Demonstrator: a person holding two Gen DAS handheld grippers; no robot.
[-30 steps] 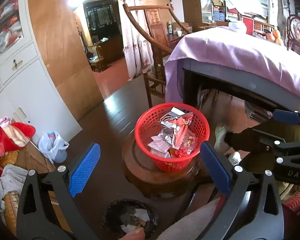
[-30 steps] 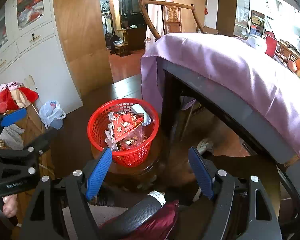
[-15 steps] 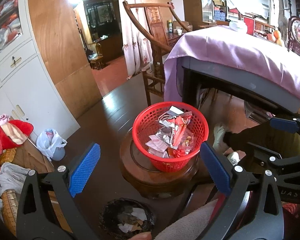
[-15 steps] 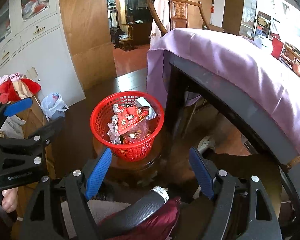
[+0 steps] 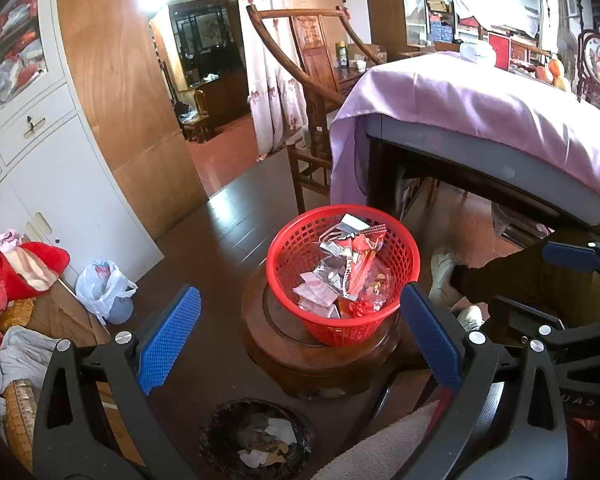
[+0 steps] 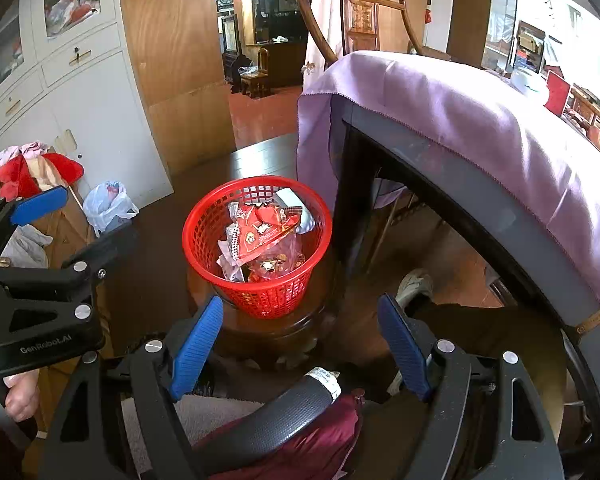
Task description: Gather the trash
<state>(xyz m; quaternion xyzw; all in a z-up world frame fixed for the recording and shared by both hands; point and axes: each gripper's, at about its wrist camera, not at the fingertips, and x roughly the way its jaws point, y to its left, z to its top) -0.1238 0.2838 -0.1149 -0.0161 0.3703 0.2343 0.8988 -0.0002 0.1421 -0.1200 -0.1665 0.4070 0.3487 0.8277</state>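
Note:
A red mesh basket (image 5: 292,264) (image 6: 204,236) stands on a round dark wooden stool (image 5: 284,356) (image 6: 260,328). It holds crumpled wrappers (image 5: 344,272) (image 6: 260,236), red, silver and white. My left gripper (image 5: 296,320) hovers in front of the basket, blue pads wide apart, nothing between them. The right gripper (image 6: 300,336) hangs just short of the stool, also open and empty. Each gripper shows at the edge of the other's view.
A table under a purple cloth (image 5: 480,100) (image 6: 460,112) stands right of the basket. A dark bowl with paper scraps (image 5: 256,436) sits on the floor near me. A white plastic bag (image 5: 100,284) and piled clothes (image 5: 16,268) lie left by white cabinets. A person's shoes (image 5: 444,268) rest under the table.
Both views have shifted slightly, the basket sitting a little higher and further left-to-centre in each frame. Both grippers stay open and empty.

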